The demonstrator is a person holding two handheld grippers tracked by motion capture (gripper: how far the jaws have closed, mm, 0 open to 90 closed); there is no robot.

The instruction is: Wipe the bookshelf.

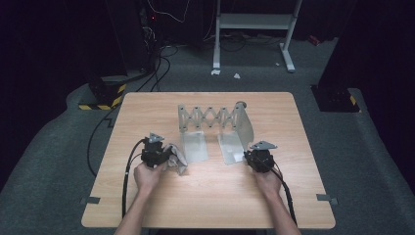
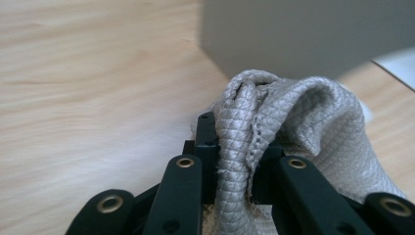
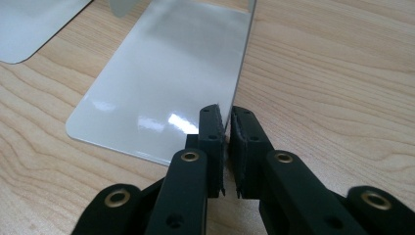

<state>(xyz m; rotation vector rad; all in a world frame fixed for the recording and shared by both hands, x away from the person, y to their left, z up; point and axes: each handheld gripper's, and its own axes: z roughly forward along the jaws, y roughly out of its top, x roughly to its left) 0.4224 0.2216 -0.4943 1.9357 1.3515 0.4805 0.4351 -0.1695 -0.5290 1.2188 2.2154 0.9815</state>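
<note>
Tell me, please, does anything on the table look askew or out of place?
Slightly. The metal rack looks uneven: its right end panel leans outward while the left end stands straighter. The right gripper is shut on the edge of its right base plate. The left gripper holds a bunched grey cloth.

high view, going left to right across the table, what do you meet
left gripper → grey cloth → left base plate of the metal rack → right base plate → right gripper
</note>
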